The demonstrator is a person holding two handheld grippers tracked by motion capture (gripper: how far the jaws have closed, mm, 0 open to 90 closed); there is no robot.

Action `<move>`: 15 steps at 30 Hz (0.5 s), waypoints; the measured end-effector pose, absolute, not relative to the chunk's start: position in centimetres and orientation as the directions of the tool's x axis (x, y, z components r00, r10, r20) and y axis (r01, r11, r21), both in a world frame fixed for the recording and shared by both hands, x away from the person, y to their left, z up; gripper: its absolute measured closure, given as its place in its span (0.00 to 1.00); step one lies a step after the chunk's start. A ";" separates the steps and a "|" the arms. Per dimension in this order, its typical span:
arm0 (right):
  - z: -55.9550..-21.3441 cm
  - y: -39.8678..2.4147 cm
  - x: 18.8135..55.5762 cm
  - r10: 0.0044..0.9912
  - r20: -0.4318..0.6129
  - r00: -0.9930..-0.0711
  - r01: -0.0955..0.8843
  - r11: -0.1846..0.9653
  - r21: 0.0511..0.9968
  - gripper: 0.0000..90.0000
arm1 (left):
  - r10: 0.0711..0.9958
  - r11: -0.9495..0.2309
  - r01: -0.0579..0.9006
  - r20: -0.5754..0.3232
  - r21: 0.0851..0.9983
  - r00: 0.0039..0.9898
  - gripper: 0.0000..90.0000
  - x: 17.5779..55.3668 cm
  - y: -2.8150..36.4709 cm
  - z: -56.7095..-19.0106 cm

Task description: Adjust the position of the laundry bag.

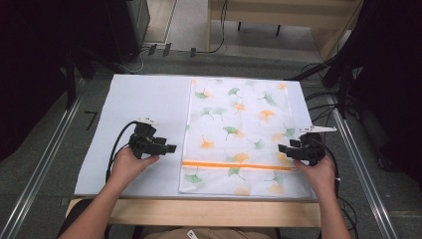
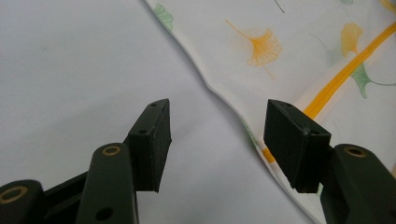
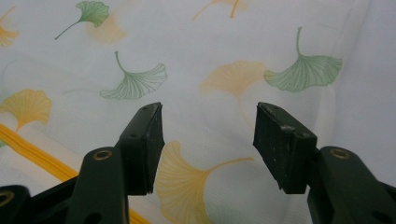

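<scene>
Two tools bracket the cloth bag (image 1: pixel 239 137), and the whole next move turns on which way each edge lies from you. The bag lies flat on the right half of the white desk (image 1: pixel 139 99), its long axis running away from you, with the orange zipper stripe (image 1: pixel 234 165) crossing it near your end.

Your left tool (image 1: pixel 171 148) sits on bare desk just beside the bag's left edge, jaws pointing right toward it. In the left gripper view the jaws are spread wide with nothing between them; the bag's hem (image 2: pixel 224 100) runs diagonally past the right jaw, which already overlaps the edge near the zipper stripe (image 2: pixel 336 81), while the left jaw is over bare desk.

Your right tool (image 1: pixel 282 148) is over the bag itself, near its right edge, jaws pointing left. In the right gripper view its jaws are also spread and grasping nothing, with printed fabric (image 3: pixel 210 84) lying flat beneath them.

By my reading, you are lining up to pinch both side edges level with the zipper. The right hand is already over the cloth; the left has only the hem in reach.
</scene>
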State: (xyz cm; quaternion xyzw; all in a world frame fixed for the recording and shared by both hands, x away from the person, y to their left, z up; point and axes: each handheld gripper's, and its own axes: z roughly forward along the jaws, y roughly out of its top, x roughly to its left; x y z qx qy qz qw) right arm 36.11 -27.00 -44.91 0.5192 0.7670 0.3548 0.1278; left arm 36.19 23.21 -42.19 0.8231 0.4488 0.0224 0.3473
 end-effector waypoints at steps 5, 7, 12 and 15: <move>-45.0 -27.6 35.7 0.896 0.166 -0.412 0.709 0.201 0.676 0.49 | 0.742 -0.366 0.718 -0.280 0.592 0.609 0.47 36.3 22.4 -42.4; -45.0 -27.9 35.5 0.900 0.166 -0.404 0.712 0.195 0.674 0.49 | 0.738 -0.375 0.715 -0.277 0.590 0.616 0.46 36.5 22.1 -42.5; -45.1 -28.6 35.0 0.909 0.159 -0.385 0.717 0.186 0.672 0.49 | 0.731 -0.394 0.718 -0.277 0.574 0.624 0.46 37.0 21.2 -42.9; -45.2 -29.0 34.7 0.915 0.153 -0.373 0.720 0.182 0.670 0.49 | 0.723 -0.408 0.716 -0.278 0.567 0.633 0.46 37.2 20.7 -43.1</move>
